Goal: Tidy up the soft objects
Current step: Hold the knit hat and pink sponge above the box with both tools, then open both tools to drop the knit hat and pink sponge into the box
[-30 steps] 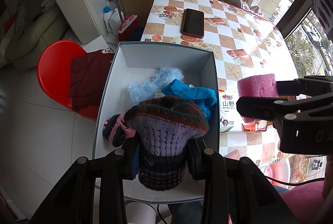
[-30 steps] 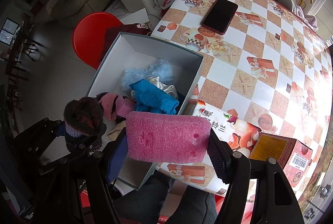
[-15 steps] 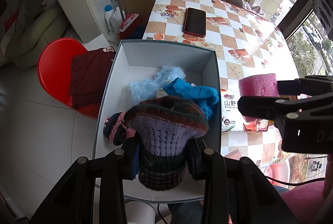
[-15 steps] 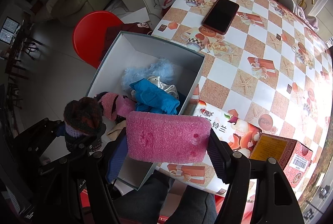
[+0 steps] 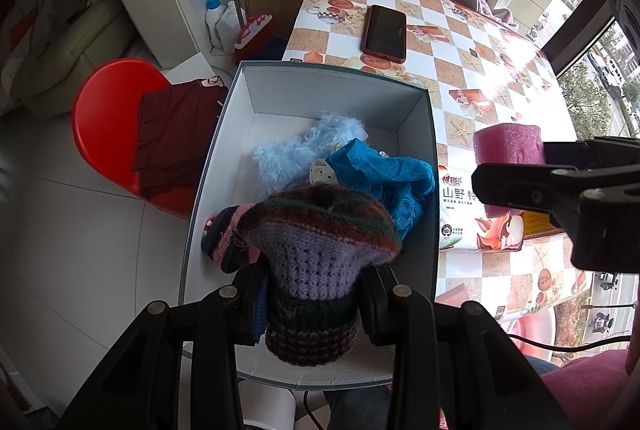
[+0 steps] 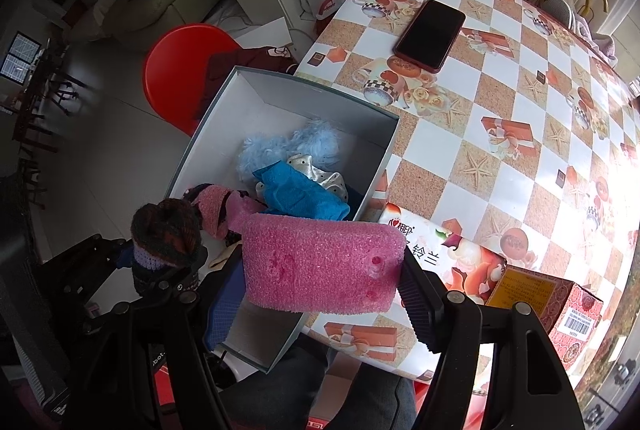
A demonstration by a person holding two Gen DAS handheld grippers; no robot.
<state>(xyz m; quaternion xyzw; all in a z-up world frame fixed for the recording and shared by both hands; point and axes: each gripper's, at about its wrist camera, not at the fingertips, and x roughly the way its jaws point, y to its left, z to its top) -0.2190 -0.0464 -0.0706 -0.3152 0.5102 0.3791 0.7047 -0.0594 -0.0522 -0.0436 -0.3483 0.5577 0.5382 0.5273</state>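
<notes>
Knitted wool, purple with dark striped bands, fills the left tongs [image 5: 314, 294], which are clenched on a knit hat [image 5: 316, 258] held upright over the near end of the white box [image 5: 328, 90]. Pink foam is what the right tongs [image 6: 320, 278] grasp: a foam block [image 6: 320, 266] pinched across its width, hanging above the box's near right corner and the tabletop [image 6: 520, 78] edge.

Inside the box, just beyond the hat, lie a pink and dark knitted piece [image 5: 224, 234], a blue cloth [image 5: 384, 178], a small white spotted fabric [image 6: 320, 174] partly under the blue one, and a pale blue fluffy item [image 5: 296, 154] farther in. The box overhangs the tabletop's left edge.

Beside the box's right wall sits a floral tissue pack [image 6: 460, 258], with a red and yellow carton [image 6: 560, 298] touching its far side. A dark phone [image 5: 384, 32] lies well apart on the checked cloth. On the floor to the left stands 1 red chair [image 5: 104, 118] carrying a maroon garment [image 5: 168, 134].
</notes>
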